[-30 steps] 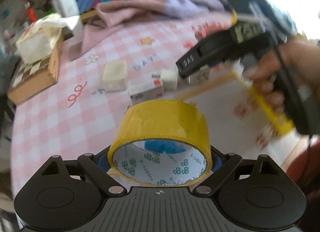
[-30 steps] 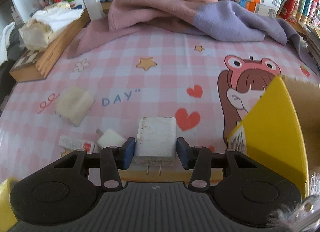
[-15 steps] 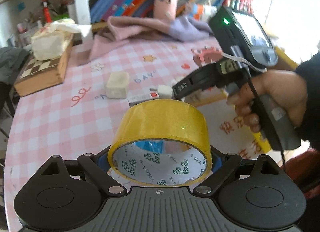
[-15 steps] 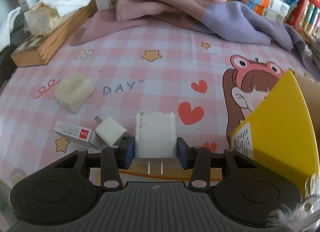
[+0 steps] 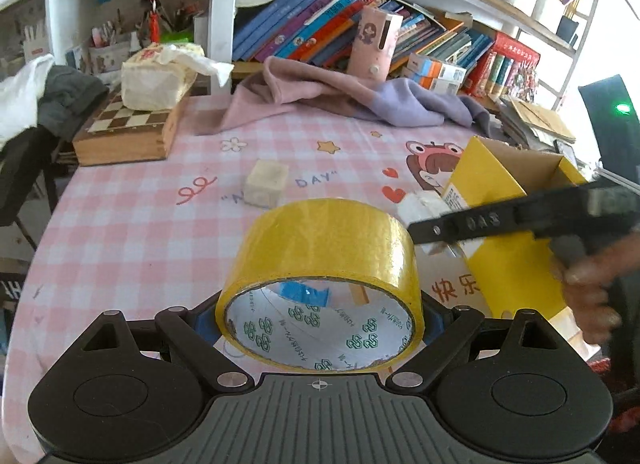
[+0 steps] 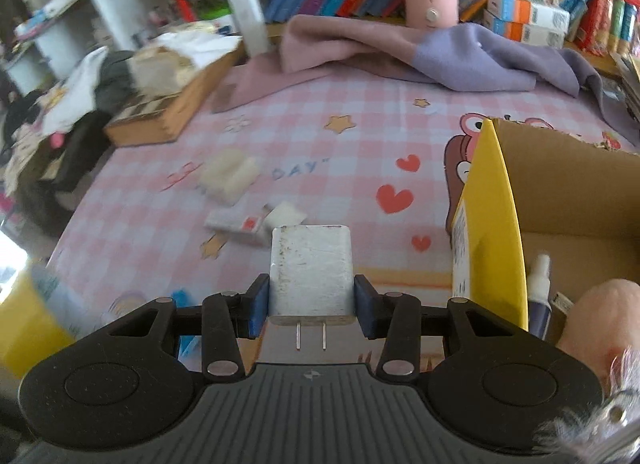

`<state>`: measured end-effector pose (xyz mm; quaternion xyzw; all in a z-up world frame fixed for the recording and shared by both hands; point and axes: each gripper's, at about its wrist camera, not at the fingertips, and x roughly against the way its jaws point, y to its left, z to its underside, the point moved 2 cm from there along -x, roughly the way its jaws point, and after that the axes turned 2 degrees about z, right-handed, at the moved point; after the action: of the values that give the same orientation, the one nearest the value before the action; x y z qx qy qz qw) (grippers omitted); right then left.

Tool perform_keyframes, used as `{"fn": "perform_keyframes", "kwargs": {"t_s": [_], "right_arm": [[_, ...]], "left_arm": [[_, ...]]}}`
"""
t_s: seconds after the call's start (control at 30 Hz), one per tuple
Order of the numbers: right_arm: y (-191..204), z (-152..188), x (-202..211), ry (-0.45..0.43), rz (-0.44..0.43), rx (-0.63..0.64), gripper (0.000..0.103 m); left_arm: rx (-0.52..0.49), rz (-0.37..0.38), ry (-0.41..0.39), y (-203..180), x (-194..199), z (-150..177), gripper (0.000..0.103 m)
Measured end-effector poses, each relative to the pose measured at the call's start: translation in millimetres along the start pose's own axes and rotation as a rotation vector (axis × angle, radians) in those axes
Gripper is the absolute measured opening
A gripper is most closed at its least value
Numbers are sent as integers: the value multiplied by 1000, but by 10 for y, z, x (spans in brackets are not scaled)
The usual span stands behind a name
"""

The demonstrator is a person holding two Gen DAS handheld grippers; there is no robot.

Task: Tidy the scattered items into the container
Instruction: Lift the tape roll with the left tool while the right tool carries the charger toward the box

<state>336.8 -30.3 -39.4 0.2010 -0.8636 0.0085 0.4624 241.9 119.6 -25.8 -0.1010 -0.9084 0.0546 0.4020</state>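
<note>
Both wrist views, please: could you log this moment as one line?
left gripper: shut on tape roll | right gripper: shut on white charger | yellow box: open | loose items on table

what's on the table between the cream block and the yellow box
In the right wrist view, a small flat packet and a little white plug lie between the cream block and yellow box.
</note>
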Motion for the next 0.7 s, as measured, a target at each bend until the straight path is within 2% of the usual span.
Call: {"fn": "perform_keyframes", "kwargs": {"t_s": [0.4,0.57,0.7], "right_arm": [[122,455,673,-76,-29,73,41],[206,698,952,-128,-24,96,41],[248,944,1127,-135,-22,90,41]], "left_arm": [[-29,58,-68,-295,498,165,92],[-31,74,-96,-417,714,312,92],[-33,93,-97,-528,835,497,92]]}}
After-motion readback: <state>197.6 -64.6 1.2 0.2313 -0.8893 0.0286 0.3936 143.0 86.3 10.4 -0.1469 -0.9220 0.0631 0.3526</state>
